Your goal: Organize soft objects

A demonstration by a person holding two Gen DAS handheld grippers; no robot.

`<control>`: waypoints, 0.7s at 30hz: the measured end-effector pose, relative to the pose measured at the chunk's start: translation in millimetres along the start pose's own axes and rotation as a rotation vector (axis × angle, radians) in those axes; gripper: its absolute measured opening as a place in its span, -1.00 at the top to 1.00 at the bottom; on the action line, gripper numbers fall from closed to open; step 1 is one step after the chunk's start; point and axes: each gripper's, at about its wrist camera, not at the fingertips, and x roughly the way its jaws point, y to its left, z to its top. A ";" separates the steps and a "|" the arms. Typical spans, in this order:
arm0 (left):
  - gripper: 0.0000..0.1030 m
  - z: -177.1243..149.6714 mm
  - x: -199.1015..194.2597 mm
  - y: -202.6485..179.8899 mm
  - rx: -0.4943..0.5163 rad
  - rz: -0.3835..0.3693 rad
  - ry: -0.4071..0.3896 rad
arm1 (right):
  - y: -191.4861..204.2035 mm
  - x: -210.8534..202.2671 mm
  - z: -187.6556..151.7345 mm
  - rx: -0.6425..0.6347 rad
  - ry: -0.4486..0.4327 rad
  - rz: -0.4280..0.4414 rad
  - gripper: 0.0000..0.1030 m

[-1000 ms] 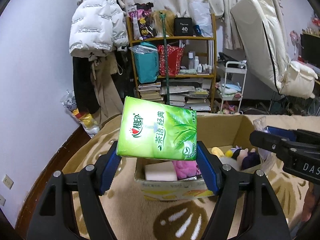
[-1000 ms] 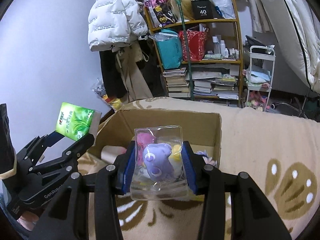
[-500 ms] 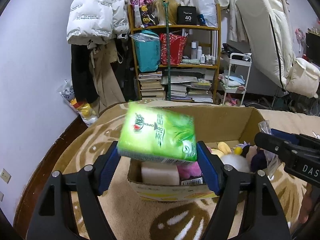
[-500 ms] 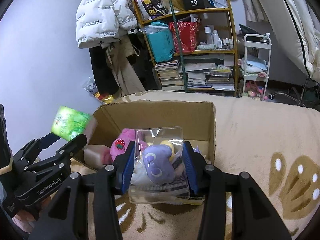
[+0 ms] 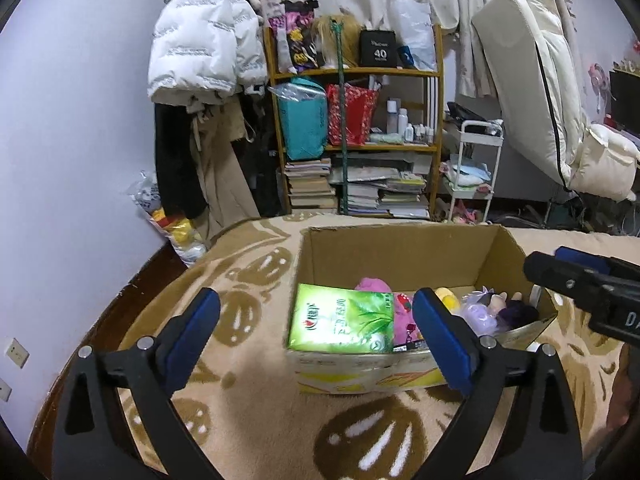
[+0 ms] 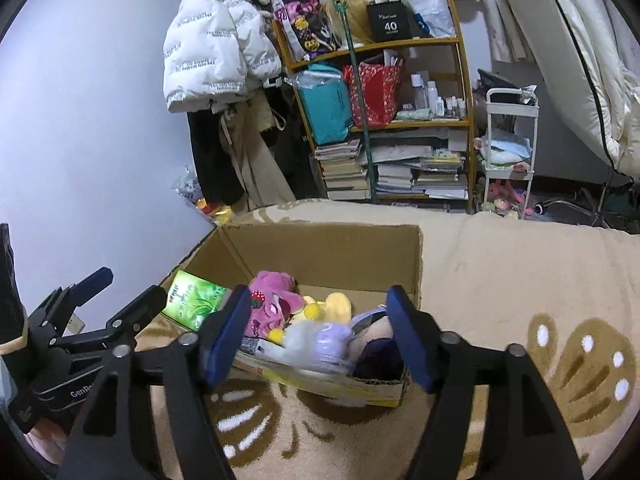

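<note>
the green tissue pack (image 5: 341, 324) lies flat in the near left corner of the cardboard box (image 5: 400, 248), long axis along the box's front wall, just ahead of the empty, spread-jawed left hand-held gripper (image 5: 316, 320), the nearer one. the right hand-held gripper (image 6: 316, 328) also gapes empty over the box's near right part. glossy green wrap, leaf print. beyond it sit a pink plush (image 6: 272, 300) and a purple plush (image 6: 332, 340).

I see a matt corrugated cardboard box (image 5: 404, 256), glossy plastic-wrapped tissue pack (image 5: 342, 318), fuzzy plush toys (image 6: 276, 304), shaggy pile rug (image 5: 248, 412), wooden shelf (image 5: 356, 72).
</note>
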 end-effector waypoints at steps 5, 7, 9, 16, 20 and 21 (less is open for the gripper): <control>-0.95 -0.9 -28.2 6.4 0.003 0.031 -0.042 | 3.2 -19.4 -1.4 0.006 -0.015 0.009 -0.76; -0.95 -1.6 -39.5 9.2 0.000 0.036 -0.051 | 5.0 -30.3 -2.6 -0.002 -0.030 0.007 -0.81; -0.95 -2.4 -47.7 11.1 -0.004 0.041 -0.056 | 6.8 -39.6 -4.3 -0.011 -0.043 -0.002 -0.98; -0.96 -9.7 -82.8 18.1 -0.021 0.056 -0.073 | 9.7 -72.4 -10.0 -0.019 -0.100 -0.018 -1.00; -0.96 -15.4 -95.6 22.4 -0.030 0.065 -0.078 | 7.8 -89.1 -14.0 -0.013 -0.129 -0.009 -1.00; -0.96 -16.2 -98.0 21.3 -0.022 0.070 -0.080 | 8.6 -92.5 -14.7 -0.017 -0.136 -0.009 -1.00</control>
